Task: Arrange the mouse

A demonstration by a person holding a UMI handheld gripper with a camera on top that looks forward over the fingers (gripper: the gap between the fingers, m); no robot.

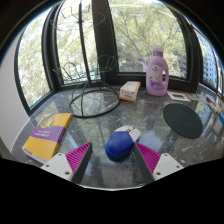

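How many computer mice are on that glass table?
1. A blue mouse lies between the tool's open fingers, left of the round black mouse pad. Others may be hidden outside view.

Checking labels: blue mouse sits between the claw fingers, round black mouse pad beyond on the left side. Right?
Mostly right, wrong side. In the gripper view the blue mouse stands between the open fingers of the claw, but the round black mouse pad lies beyond on the right. On the left is a yellow book.

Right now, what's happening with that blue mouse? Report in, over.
Gripper open, fingers either side of blue mouse. Mouse resting on glass table, not clamped. Round black pad beyond, path unobstructed.
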